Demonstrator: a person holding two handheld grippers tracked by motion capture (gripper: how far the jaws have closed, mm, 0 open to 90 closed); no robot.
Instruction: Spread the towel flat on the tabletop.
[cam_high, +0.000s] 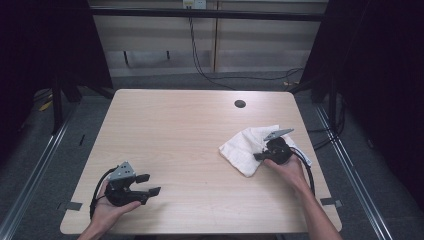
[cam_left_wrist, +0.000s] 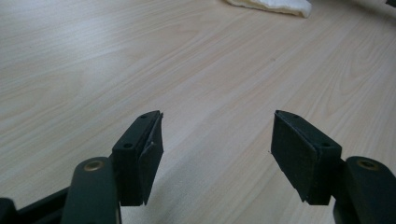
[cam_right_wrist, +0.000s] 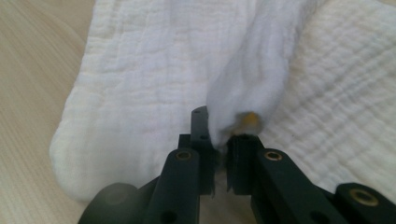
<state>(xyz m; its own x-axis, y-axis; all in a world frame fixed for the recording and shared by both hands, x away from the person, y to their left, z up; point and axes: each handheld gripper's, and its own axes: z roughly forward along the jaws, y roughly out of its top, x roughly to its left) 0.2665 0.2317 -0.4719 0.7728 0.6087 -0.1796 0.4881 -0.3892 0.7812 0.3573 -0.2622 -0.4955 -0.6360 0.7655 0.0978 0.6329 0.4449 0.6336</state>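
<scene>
Over at the near left corner of the table (cam_high: 165, 130), the left gripper (cam_high: 151, 184) just sits in the person's hand with its jaws spread wide, nothing between them. The white cloth (cam_high: 245, 145) lies crumpled on the right side. The right gripper (cam_high: 259, 156) is pinching a raised fold of it, and its body hides part of the cloth.

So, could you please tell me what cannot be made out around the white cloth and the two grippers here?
- White crinkled cloth: near part, high view, hidden by right gripper.
- Its pinched fold: yellowish spot, right gripper view, blurred.
- Cloth edge: left gripper view, cut off by top edge.
- Left gripper: open.
</scene>
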